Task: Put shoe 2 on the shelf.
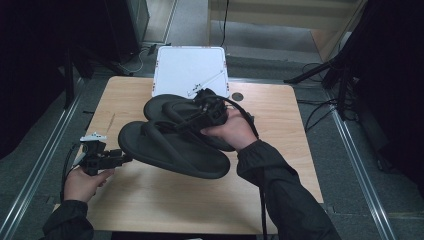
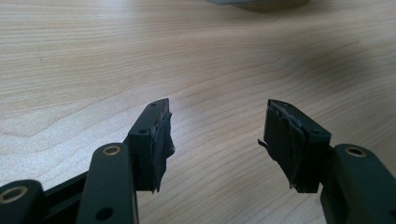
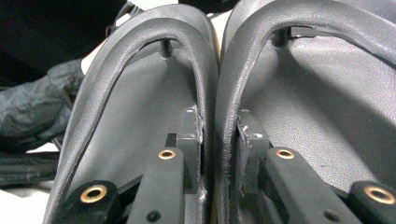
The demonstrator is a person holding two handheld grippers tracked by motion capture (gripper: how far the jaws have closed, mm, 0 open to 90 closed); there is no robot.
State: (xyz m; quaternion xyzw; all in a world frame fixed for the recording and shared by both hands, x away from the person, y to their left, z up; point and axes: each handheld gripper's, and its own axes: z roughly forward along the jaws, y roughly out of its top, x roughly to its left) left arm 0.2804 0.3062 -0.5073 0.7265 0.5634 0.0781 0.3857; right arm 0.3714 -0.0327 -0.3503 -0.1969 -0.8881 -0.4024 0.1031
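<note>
Above the wooden worktop [image 1: 150, 200], right gripper [image 3: 219, 135] fingers pinch both straps of 2 black sandals [image 1: 175, 145]; left gripper [image 2: 217, 130] gapes empty. Keep squeezing, lift level.

Bare table [image 1: 165, 200] before sandals [image 1: 175, 150]

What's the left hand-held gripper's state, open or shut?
Open. In the left gripper view the left hand-held gripper has its jaws spread wide over bare wooden table, nothing between them.
</note>
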